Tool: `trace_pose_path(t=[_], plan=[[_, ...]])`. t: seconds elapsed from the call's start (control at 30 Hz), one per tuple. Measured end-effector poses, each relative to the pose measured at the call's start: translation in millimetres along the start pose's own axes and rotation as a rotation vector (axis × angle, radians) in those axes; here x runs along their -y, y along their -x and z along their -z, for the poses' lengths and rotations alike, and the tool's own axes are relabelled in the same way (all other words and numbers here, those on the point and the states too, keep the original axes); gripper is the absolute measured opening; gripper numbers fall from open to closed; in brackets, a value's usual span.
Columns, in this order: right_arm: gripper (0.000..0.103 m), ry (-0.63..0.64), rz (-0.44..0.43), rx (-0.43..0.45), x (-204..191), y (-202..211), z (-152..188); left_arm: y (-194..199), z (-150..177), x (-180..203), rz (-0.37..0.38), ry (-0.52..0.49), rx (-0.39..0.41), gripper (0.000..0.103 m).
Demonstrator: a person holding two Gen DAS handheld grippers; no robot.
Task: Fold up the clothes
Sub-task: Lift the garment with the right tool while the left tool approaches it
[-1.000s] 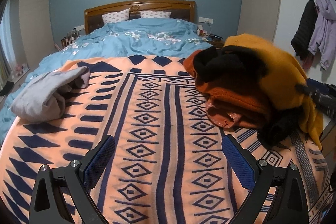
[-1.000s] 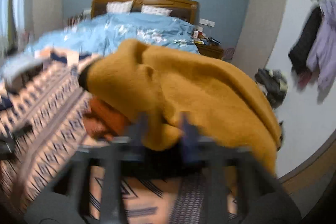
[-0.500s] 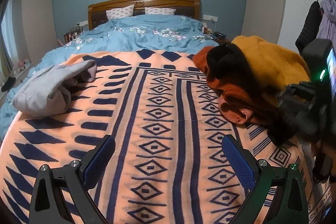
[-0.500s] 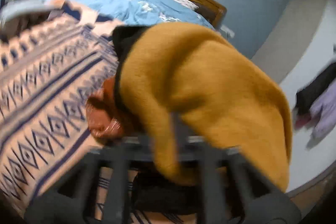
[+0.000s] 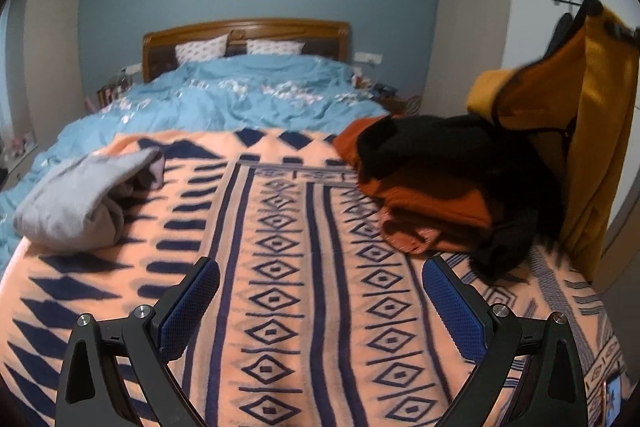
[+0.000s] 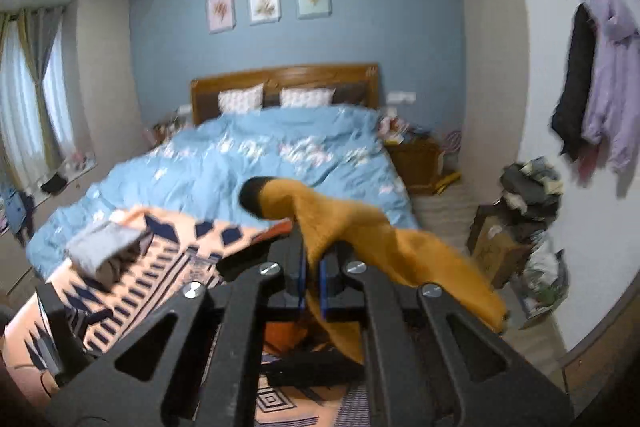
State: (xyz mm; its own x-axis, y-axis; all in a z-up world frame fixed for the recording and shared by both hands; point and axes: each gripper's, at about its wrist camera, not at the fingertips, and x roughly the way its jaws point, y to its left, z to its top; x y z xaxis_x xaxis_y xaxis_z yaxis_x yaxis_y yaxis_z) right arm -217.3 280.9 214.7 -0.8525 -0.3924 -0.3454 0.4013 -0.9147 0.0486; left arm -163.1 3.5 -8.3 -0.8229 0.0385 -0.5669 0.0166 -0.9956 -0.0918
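A mustard-yellow garment (image 6: 360, 227) hangs lifted above the bed, my right gripper (image 6: 313, 263) shut on a pinch of its fabric. In the left wrist view the same mustard garment (image 5: 592, 131) rises at the far right over a heap of rust-orange (image 5: 432, 195) and black clothes (image 5: 440, 143). My left gripper (image 5: 320, 291) stands open and empty, low over the orange-and-navy patterned blanket (image 5: 280, 267). A folded grey garment (image 5: 84, 203) lies at the blanket's left edge.
Behind the blanket lie a blue floral duvet (image 6: 256, 163), pillows and a wooden headboard (image 5: 248, 31). Coats hang on wall hooks (image 6: 596, 75) at the right. A cluttered pile of bags and boxes (image 6: 520, 219) sits on the floor by the right wall, beside a nightstand (image 6: 420, 163).
My right gripper closed on the mustard garment and pulled it up off the clothes heap. The left gripper rose slightly and stayed open.
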Motion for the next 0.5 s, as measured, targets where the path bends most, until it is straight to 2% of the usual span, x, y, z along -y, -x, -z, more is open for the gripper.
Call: trace_pose_path(t=[0.2, 0.37, 0.5], plan=[[0.005, 0.005, -0.032, 0.092, -14.5, 72.9, -35.1, 36.2, -10.2, 12.1, 0.068, -0.08, 0.076, 0.103], [0.005, -0.015, -0.131, 0.17, -36.3, 122.0, -63.0, 76.1, -18.8, 10.3, 0.261, -0.076, 0.111, 0.103], [0.005, 0.054, -0.235, 0.259, -83.1, 166.1, -86.8, 121.9, -30.6, 5.7, 0.417, -0.095, 0.175, 0.103]])
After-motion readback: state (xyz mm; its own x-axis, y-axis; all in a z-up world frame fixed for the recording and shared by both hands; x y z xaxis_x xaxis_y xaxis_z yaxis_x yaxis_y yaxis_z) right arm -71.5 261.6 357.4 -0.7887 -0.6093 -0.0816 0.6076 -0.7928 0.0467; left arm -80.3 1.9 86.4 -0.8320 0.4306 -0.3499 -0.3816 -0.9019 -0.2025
